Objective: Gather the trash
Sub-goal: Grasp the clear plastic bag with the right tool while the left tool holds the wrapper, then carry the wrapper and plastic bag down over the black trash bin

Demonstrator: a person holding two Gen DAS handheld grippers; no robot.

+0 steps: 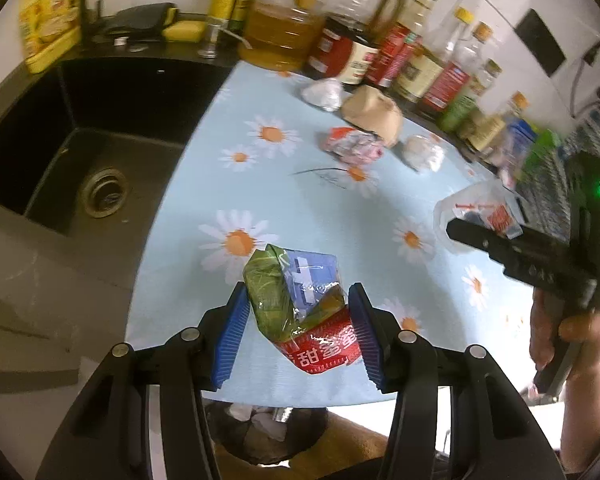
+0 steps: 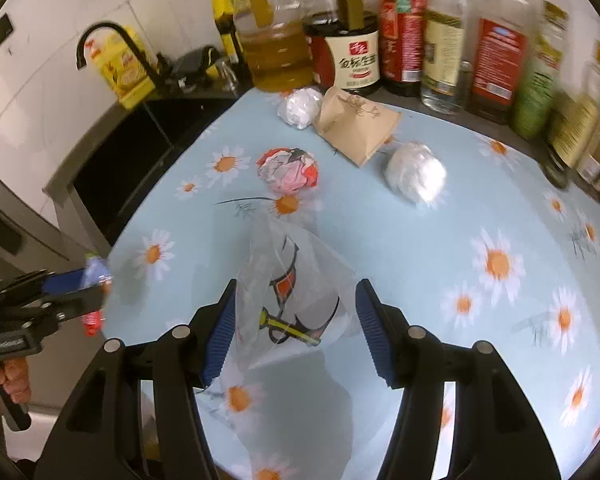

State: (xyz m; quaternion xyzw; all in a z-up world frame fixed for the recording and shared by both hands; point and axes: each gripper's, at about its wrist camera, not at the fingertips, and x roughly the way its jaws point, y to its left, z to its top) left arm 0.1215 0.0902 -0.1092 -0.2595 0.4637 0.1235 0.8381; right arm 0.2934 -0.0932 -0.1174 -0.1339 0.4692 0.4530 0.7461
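Note:
My left gripper (image 1: 298,314) is shut on a crumpled green, blue and red snack wrapper (image 1: 296,292), held just above the near edge of the daisy-print tablecloth (image 1: 340,216). My right gripper (image 2: 294,316) is shut on a clear plastic bag (image 2: 292,292) with a printed picture, lifted off the cloth. Each gripper also shows in the other's view: the right gripper (image 1: 460,226) with its bag (image 1: 472,208), and the left gripper (image 2: 96,286). Left on the cloth are a crumpled red-pink wrapper (image 2: 290,172), a brown paper packet (image 2: 358,126) and two white paper balls (image 2: 416,174) (image 2: 302,106).
Bottles and jars (image 2: 440,40) line the back of the counter. A black sink (image 1: 88,152) with a black tap (image 2: 112,40) lies to the left. A bin (image 1: 268,432) holding scraps sits below the table's near edge. A hand (image 1: 568,336) grips the right tool.

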